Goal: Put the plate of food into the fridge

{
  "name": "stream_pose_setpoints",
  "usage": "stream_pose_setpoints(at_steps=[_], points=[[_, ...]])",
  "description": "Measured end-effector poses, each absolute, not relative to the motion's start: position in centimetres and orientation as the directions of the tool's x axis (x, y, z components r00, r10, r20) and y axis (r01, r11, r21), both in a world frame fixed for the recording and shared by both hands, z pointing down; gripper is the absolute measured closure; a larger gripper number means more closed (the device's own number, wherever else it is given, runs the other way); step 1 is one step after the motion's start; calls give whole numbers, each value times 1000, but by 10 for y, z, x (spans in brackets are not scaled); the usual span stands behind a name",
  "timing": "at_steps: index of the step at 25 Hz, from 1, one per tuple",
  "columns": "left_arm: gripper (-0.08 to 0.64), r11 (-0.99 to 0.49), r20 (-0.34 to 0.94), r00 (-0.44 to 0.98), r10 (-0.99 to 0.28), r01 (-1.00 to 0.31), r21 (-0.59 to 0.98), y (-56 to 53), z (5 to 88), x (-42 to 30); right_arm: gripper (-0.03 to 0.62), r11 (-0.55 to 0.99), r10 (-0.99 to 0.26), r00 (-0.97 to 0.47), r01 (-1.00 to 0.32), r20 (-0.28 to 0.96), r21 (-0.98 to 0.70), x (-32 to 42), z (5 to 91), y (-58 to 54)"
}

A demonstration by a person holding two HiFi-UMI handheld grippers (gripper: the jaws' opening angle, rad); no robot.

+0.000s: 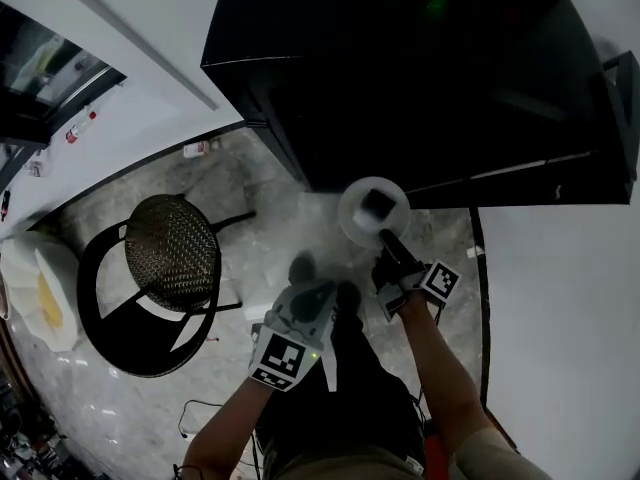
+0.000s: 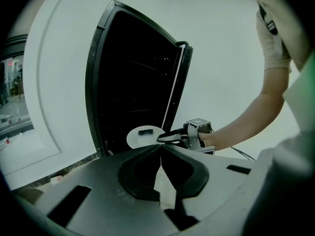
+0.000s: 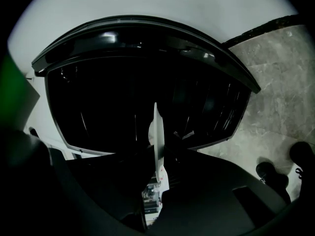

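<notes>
A white plate (image 1: 372,211) with a dark piece of food (image 1: 377,203) on it hangs level in front of the open black fridge (image 1: 420,68). My right gripper (image 1: 388,240) is shut on its near rim. In the right gripper view the plate (image 3: 158,136) shows edge-on between the jaws of the right gripper (image 3: 158,166), with the dark fridge interior (image 3: 147,97) behind it. My left gripper (image 1: 322,290) hangs lower and to the left, shut with nothing in it. In the left gripper view the left gripper (image 2: 161,151) points at the plate (image 2: 144,135), the right gripper (image 2: 170,137) and the fridge opening (image 2: 133,82).
A black chair with a woven round seat (image 1: 172,238) stands on the marble floor at left. A small bottle (image 1: 200,149) lies by the wall. A white wall (image 1: 560,318) runs along the right. The fridge door edge (image 2: 178,82) stands beside the opening.
</notes>
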State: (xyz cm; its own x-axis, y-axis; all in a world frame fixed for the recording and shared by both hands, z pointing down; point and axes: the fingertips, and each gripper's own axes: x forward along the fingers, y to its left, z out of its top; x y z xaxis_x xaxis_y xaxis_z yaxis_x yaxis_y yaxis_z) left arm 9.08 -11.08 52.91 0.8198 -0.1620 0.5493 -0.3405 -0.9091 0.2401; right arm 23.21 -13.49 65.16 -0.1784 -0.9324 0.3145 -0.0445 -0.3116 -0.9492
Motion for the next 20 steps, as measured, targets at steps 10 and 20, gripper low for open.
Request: stream_pose_setpoints(at_steps=[10, 20], points=[[549, -916, 553, 823, -128, -312, 252, -119, 560, 87, 557, -318, -931, -163, -79, 327, -945, 244, 678, -144], [549, -918, 562, 818, -125, -310, 246, -128, 594, 107, 556, -326, -931, -145, -85, 335, -942, 261, 705, -166]])
